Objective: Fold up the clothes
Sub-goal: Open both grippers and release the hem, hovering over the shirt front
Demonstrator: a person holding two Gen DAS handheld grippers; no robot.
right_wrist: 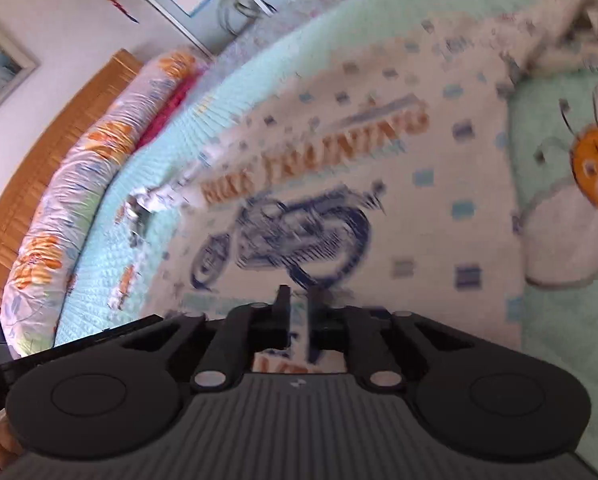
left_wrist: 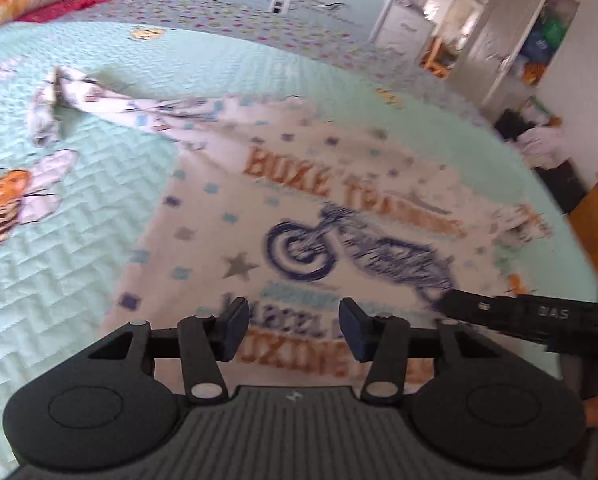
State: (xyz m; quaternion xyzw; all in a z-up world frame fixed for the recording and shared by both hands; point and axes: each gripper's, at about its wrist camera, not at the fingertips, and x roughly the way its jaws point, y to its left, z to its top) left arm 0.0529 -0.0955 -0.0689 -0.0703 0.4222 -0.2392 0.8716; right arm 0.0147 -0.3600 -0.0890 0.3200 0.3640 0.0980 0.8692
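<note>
One children's long-sleeved shirt (left_wrist: 299,200), cream with small coloured squares and a blue motorbike print (left_wrist: 351,252) under orange lettering, lies front-up and mostly flat on the bed's mint quilted bedspread (left_wrist: 59,280). Taking the motorbike print as the landmark, the left claw (left_wrist: 291,332) hangs just below it over the lower lettering near the hem, its jaws standing fairly wide with nothing between them. In the right wrist view the right claw (right_wrist: 299,320) is also just below the print, over the same stretch of hem; its jaws stand narrow, with only a slim gap, and no cloth is visibly pinched in them. Part of the right claw's arm crosses the left wrist view beside the print.

Both views are smeared, so the hem's edge is hard to place. The risk is that either claw closes on the bedspread together with the shirt, or takes only the top layer, which would drag the shirt askew instead of folding it. The two claws are near each other, so they could bump. One sleeve (left_wrist: 99,100), far above and to the side of the print, lies twisted and bunched; folding over it as it lies would trap a lump.

Count: one shirt, two sleeves (the second (left_wrist: 515,220) crumpled beside the print), two claws, one flowered bolster (right_wrist: 79,184) at the wooden headboard (right_wrist: 39,152), and two embroidered bees on the bedspread, one in each view (left_wrist: 15,200) (right_wrist: 587,184).
</note>
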